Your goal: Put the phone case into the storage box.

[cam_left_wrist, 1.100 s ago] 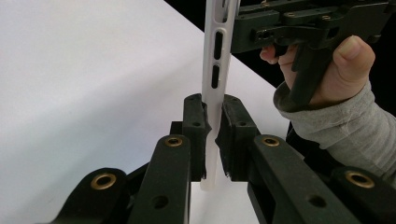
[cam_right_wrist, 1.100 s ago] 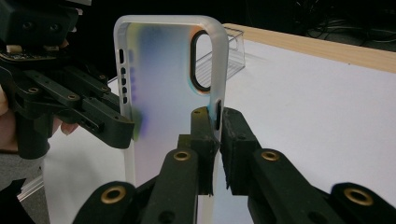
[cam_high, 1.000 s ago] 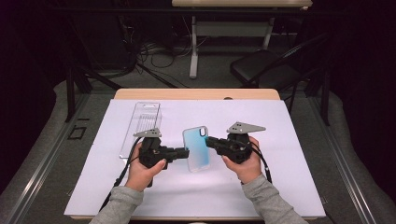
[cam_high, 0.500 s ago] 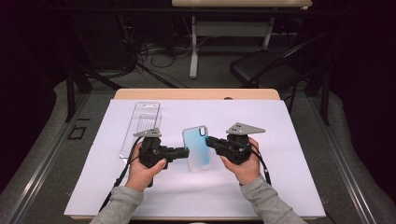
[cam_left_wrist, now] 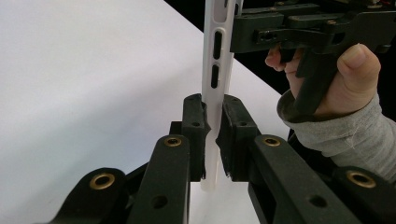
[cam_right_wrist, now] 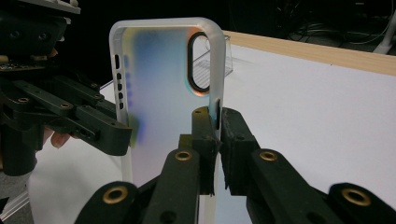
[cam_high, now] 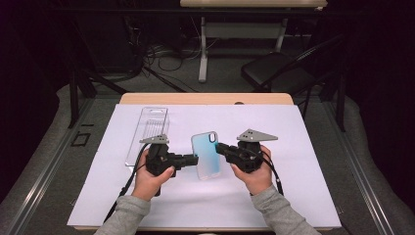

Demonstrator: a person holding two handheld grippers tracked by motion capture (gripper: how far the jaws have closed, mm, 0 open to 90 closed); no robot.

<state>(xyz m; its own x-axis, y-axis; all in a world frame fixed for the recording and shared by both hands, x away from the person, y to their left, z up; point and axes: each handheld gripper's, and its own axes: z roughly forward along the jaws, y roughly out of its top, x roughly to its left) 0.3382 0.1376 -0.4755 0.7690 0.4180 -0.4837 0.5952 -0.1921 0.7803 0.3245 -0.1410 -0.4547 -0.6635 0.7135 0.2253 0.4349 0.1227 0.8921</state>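
High view: a translucent blue phone case (cam_high: 205,155) is held above the white worktop (cam_high: 313,161), the left claw (cam_high: 194,159) clamped on its left edge, the right claw (cam_high: 219,148) clamped on its right. A clear plastic package (cam_high: 148,132) lies behind the left claw.

A wooden table (cam_high: 205,98) is carrying a large white sheet (cam_high: 303,196) that is covering nearly all of its top, leaving a bare wood strip showing along the far edge; a clear plastic package (cam_high: 149,129) is lying flat on the sheet's far left part.
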